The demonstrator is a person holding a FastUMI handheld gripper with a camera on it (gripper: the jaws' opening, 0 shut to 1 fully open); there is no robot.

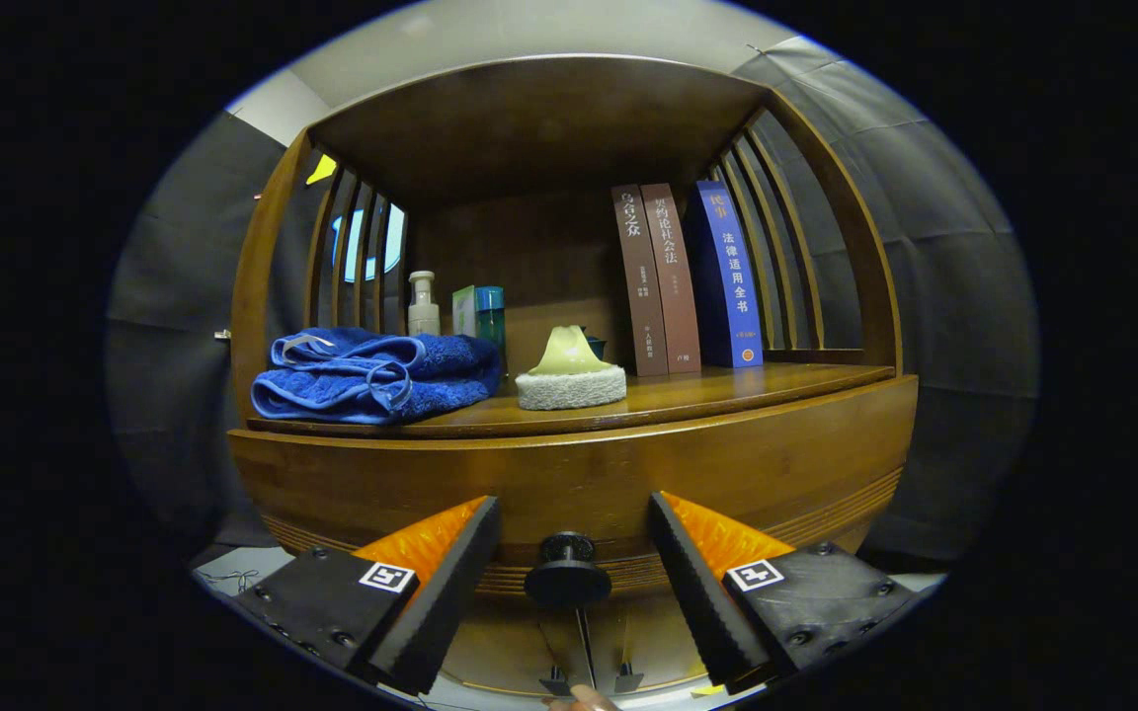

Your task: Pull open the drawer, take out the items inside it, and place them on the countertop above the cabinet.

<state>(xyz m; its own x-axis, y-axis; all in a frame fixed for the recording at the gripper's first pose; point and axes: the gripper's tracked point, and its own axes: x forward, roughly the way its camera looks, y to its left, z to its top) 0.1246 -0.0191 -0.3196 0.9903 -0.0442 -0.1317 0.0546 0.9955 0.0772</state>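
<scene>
The gripper point(574, 538) stands open, fingers flanking the round black drawer knob point(567, 570) at six o'clock of the wooden drawer front point(569, 479). Small, rigid, possibly slippery: pinch its narrow neck squarely.

drawer point(569, 484) interior hidden behind its front — a small dark object point(596, 346) behind the sponge unclear.

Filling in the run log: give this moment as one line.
gripper: open, fingers either side of drawer knob | drawer: looks shut | countertop: towel, sponge, books
</scene>
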